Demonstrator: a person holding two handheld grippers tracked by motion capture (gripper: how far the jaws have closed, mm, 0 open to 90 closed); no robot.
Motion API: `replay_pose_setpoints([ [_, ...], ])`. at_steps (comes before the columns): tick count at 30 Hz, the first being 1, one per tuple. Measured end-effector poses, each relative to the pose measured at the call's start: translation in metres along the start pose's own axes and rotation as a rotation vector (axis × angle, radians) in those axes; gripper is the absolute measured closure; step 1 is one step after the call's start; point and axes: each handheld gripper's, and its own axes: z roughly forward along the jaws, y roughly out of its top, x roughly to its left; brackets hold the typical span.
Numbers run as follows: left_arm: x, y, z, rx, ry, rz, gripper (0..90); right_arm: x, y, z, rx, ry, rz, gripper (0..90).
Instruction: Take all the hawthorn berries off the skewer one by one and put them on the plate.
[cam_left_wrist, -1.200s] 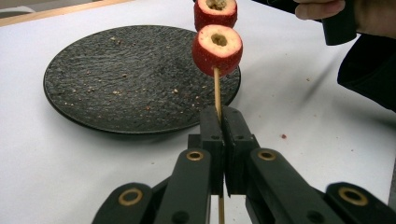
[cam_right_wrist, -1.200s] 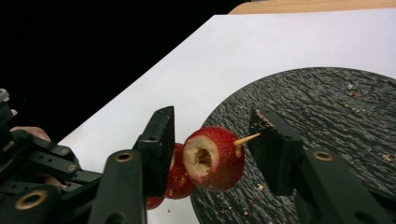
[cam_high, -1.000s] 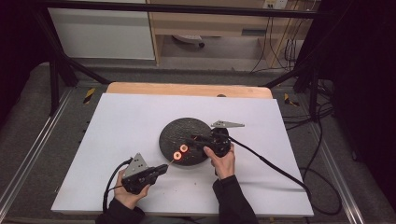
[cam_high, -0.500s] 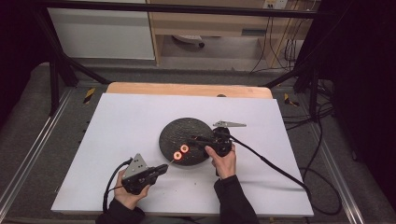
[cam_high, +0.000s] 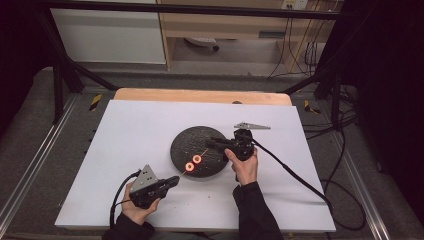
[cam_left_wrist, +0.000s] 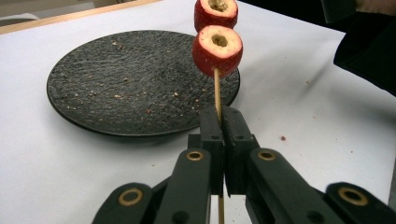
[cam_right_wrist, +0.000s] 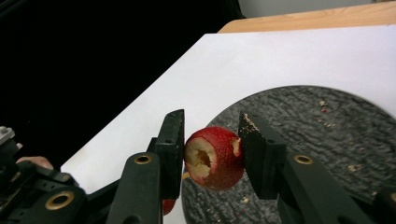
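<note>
Your left claw (cam_left_wrist: 223, 126) pinches skewer (cam_left_wrist: 217, 88), two red fruit pieces (cam_left_wrist: 217, 49) threaded, above plate (cam_left_wrist: 116, 84). Right claw (cam_right_wrist: 210, 154) clamps third piece (cam_right_wrist: 214, 158) over plate. Threading it onto skewer remains.

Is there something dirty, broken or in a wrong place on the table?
Mostly tidy. The dark plate carries scattered reddish crumbs, and a few specks lie on the white table cover beside it. The red cored fruit in the right gripper has a ragged, torn hole. Nothing looks spilled or tipped.
</note>
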Motion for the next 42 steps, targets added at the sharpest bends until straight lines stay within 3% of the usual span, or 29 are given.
replay_pose_setpoints([
  [9,0.003,0.001,-0.004,-0.008,0.006,-0.009,87.9,-0.01,0.017,-0.009,-0.036,-0.04,-0.004,63.0],
  [15,0.008,0.001,-0.007,-0.015,0.018,-0.022,87.9,-0.023,0.022,0.002,-0.023,-0.095,0.004,62.9],
  [19,0.01,0.0,-0.008,-0.015,0.027,-0.029,87.9,-0.029,0.016,0.014,0.003,-0.114,0.003,62.9],
  [20,0.011,0.0,-0.008,-0.012,0.03,-0.03,87.9,-0.034,0.01,0.024,0.03,-0.125,0.008,62.8],
  [28,0.012,-0.001,-0.008,-0.006,0.039,-0.036,87.9,-0.047,-0.014,0.051,0.12,-0.159,0.02,62.7],
  [42,0.013,-0.002,-0.006,0.004,0.04,-0.041,87.9,-0.052,-0.033,0.066,0.201,-0.193,0.007,61.4],
])
